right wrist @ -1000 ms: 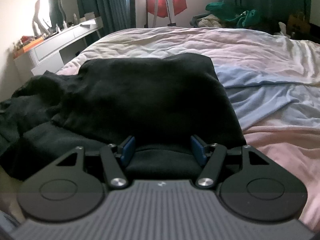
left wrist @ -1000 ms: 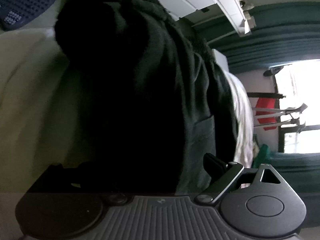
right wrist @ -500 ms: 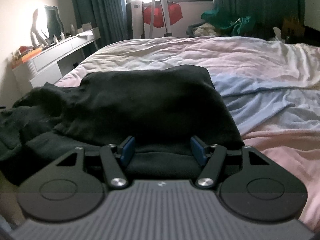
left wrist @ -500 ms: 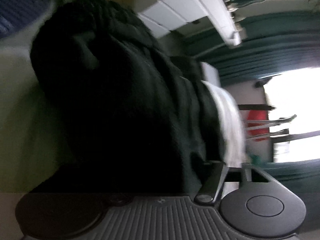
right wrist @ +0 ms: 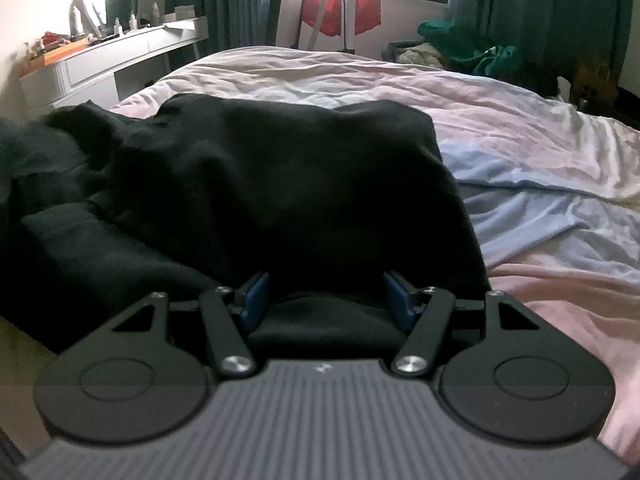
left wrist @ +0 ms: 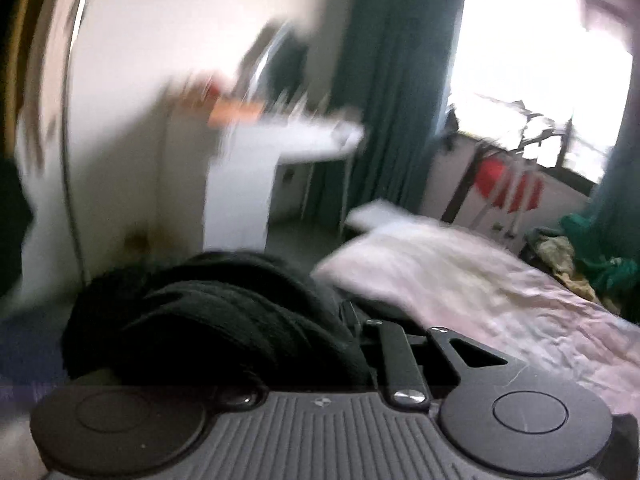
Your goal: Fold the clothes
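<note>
a wide bed [right wrist: 500, 128] with a rumpled pink and blue cover carries a black garment [right wrist: 280, 184] heaped on its left part. the right gripper [right wrist: 326, 300] has blue pads spread wide over the garment's near edge. the left gripper [left wrist: 320, 340] is buried in bunched black cloth; whether it pinches, i cannot tell.

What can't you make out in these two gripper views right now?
- Left gripper: black garment covers its fingers in the left wrist view, so grip unclear.
- Dresser top: motion blur smears the items on it, left wrist view.
- Garment's type: bunched and dark in the right wrist view.
- Garment's left side: cut off by that frame's edge.
</note>
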The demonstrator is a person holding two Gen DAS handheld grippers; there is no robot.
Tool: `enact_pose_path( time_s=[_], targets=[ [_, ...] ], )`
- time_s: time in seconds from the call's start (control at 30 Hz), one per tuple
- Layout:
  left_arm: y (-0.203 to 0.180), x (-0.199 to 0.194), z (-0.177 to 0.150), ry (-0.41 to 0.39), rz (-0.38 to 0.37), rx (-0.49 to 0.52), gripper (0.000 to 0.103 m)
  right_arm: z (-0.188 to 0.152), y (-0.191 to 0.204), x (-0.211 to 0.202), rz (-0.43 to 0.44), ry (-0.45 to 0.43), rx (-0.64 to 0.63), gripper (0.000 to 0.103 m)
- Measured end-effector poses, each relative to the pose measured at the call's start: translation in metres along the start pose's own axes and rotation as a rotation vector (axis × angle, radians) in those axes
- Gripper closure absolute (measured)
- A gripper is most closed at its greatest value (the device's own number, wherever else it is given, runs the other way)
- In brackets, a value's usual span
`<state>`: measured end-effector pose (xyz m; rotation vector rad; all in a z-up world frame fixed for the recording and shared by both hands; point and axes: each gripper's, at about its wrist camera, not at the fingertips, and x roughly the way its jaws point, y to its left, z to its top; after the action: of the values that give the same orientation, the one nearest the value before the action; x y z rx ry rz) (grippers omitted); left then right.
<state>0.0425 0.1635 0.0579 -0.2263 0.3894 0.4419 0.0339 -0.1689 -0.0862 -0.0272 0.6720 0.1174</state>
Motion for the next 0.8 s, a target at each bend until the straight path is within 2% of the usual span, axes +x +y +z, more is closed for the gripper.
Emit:
enact_pose_path(
  time_s=[0.13, 0.23, 0.33, 0.37, 0.47, 0.53, 0.63, 0.73, 0.77, 0.8],
  targets=[
    [-0.104, -0.024, 0.003, -0.193, -0.036, 0.193, 0.086, 0.003, -0.019, -0.011, 0.034, -0.004, 0.116, 0.039],
    [-0.196, -0.024, -0.007, -0.321, -0.096, 0.355, 0.086, 0.005, -0.056, -0.024, 0.049, -0.022, 0.315, 0.038],
    [-0.258, -0.051, -0.052, -0.429, -0.17, 0.524, 0.087, 0.002, -0.111, -0.037, 0.05, -0.054, 0.572, 0.038],
    [-0.277, -0.059, -0.072, -0.454, -0.198, 0.583, 0.087, 0.0, -0.119, -0.037, 0.047, -0.056, 0.611, 0.037],
    [-0.323, -0.063, -0.139, -0.464, -0.286, 0.756, 0.087, -0.006, -0.141, -0.037, 0.038, -0.062, 0.707, 0.037],
    [-0.345, -0.064, -0.182, -0.44, -0.329, 0.861, 0.087, -0.01, -0.156, -0.036, 0.032, -0.066, 0.771, 0.037],
    [-0.364, -0.053, -0.229, -0.361, -0.35, 0.962, 0.086, -0.017, -0.178, -0.036, 0.024, -0.071, 0.867, 0.037],
    [-0.377, -0.052, -0.251, -0.334, -0.366, 1.016, 0.082, -0.023, -0.2, -0.035, 0.014, -0.076, 0.962, 0.037],
    [-0.38, -0.052, -0.253, -0.344, -0.358, 1.033, 0.08, -0.025, -0.207, -0.035, 0.011, -0.078, 0.994, 0.04],
    [-0.38, -0.051, -0.252, -0.339, -0.363, 1.042, 0.078, -0.026, -0.21, -0.034, 0.017, -0.08, 1.01, 0.039]
  ],
)
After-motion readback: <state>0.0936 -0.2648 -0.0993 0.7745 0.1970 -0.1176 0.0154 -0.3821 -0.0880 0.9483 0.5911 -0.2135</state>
